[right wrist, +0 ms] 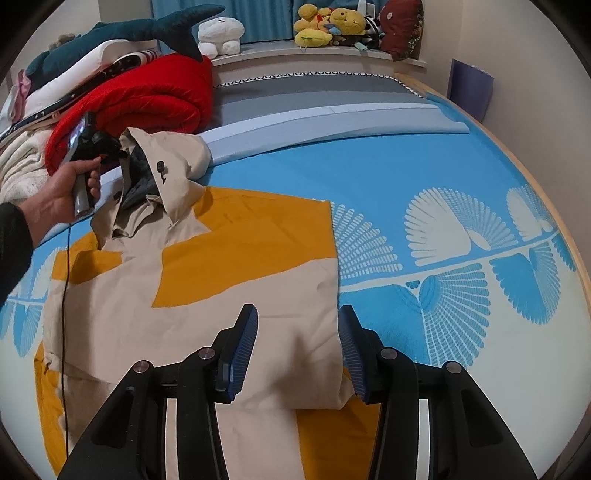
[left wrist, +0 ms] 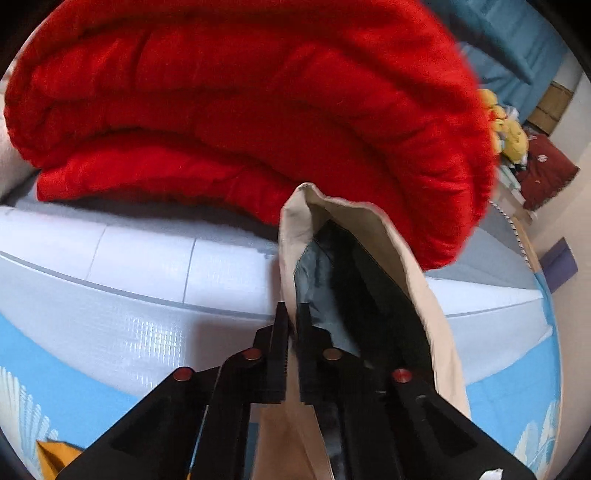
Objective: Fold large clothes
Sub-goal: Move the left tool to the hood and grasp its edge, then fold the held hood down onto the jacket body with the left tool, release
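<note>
A beige and mustard-yellow hooded jacket (right wrist: 207,295) lies spread on the blue bed. Its sleeves are folded in over the body. My left gripper (left wrist: 293,314) is shut on the beige edge of the jacket's hood (left wrist: 369,229) and holds it lifted; the dark grey lining shows inside. In the right wrist view the left gripper (right wrist: 123,155) is at the far left, at the hood (right wrist: 173,155). My right gripper (right wrist: 298,332) is open and hovers over the jacket's lower right part, with its blue pads astride the jacket's right edge.
A rolled red quilt (left wrist: 240,103) lies just beyond the hood and also shows in the right wrist view (right wrist: 147,103). A shark plush (right wrist: 147,29) and bedding lie at the far left. Plush toys (right wrist: 332,22) sit on the back ledge. The blue patterned bedsheet (right wrist: 443,206) stretches to the right.
</note>
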